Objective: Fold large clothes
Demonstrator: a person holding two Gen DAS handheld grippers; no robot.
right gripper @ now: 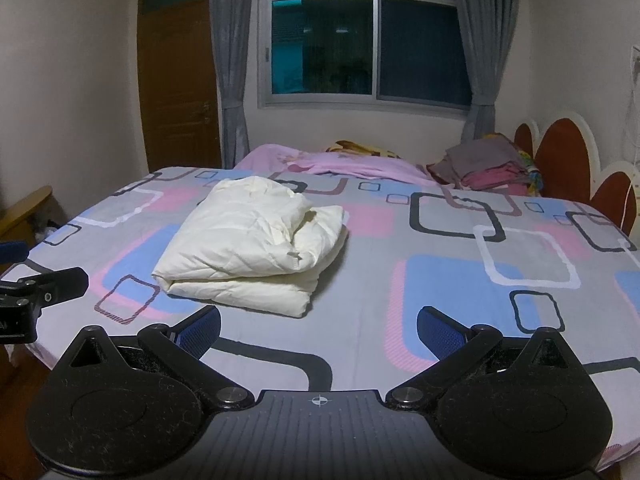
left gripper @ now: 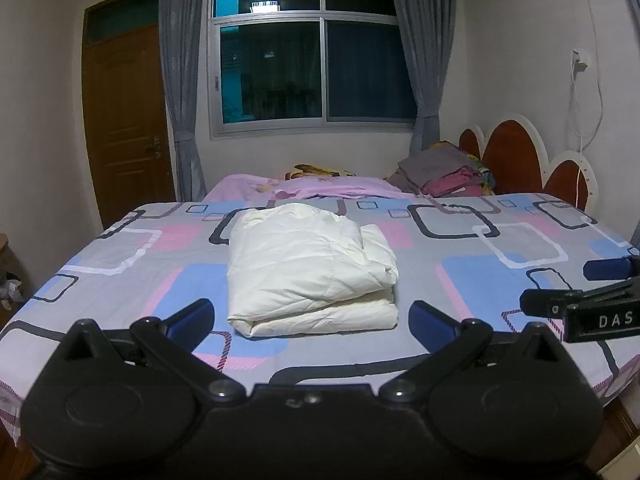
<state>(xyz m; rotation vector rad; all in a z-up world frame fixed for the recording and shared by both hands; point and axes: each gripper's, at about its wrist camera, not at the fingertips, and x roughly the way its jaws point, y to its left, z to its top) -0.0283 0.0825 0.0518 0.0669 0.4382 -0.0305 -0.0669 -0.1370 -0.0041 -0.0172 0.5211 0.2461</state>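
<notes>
A: Left wrist view: cream garment [left gripper: 310, 270] is lying folded mid-bed [left gripper: 500, 292], toward its near edge; left gripper [left gripper: 312, 316] is hovering wide open, empty, likely released.

B: Right wrist view: right gripper [right gripper: 318, 330] is likewise gaping, holding nothing, garment apart.

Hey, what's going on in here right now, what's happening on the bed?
A person holds a two-finger gripper in each hand, working on folding clothes. A cream white garment lies on the patterned bedsheet, already folded into a thick bundle. The left gripper and the right gripper are both open and empty, held just short of the bundle without touching it. A pile of other folded clothes sits by the headboard.
</notes>
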